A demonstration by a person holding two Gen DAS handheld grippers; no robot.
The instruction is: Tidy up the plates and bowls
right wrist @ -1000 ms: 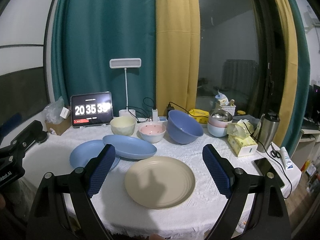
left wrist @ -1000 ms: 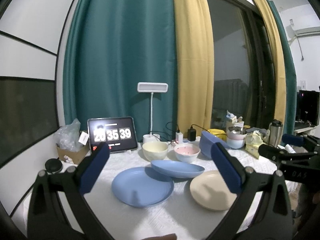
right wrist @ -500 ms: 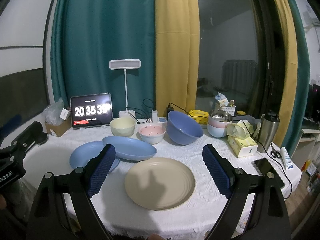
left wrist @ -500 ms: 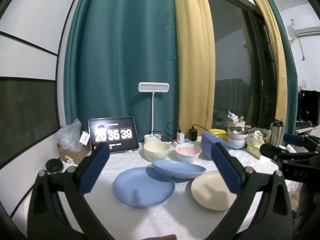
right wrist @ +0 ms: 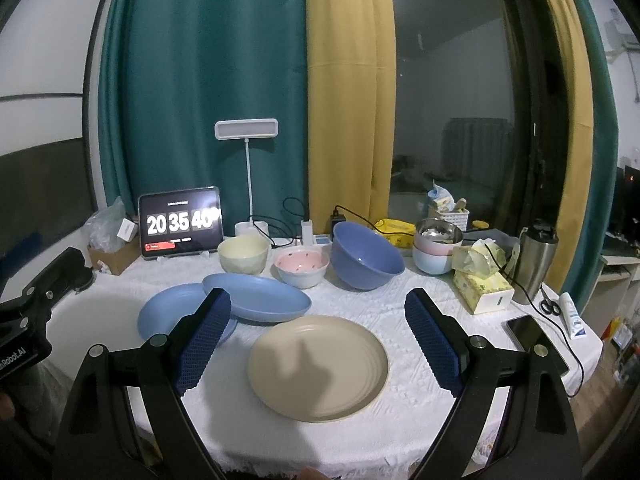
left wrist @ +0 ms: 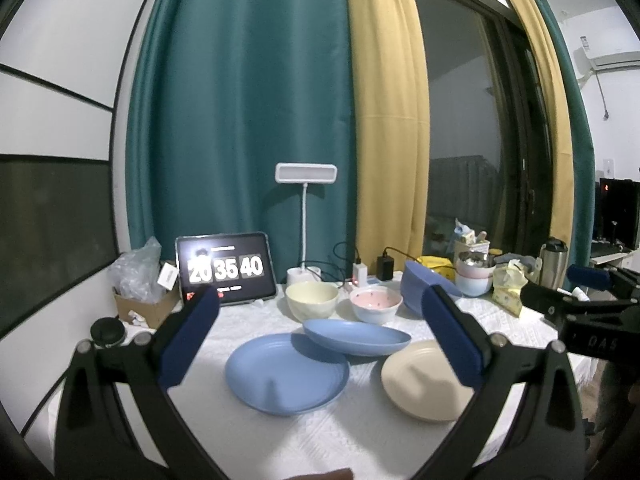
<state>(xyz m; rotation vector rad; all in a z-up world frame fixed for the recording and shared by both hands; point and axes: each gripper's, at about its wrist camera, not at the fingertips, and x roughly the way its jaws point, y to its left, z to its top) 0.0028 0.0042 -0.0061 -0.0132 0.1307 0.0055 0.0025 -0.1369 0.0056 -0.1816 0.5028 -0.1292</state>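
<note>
While nothing yet held: left gripper (left wrist: 320,332), right gripper (right wrist: 318,340) fingers wide above white-clothed surface (right wrist: 400,304). Beige round plate (right wrist: 318,366) nearest; oval blue dish (right wrist: 256,298) overlaps round blue plate (right wrist: 168,316), likely unsorted; bowls behind.

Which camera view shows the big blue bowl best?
The right wrist view: the big blue bowl is fully visible there, tilted, beside the pink bowl. In the left wrist view, the big blue bowl is partly hidden behind one finger of the left hand-held gripper.
</note>
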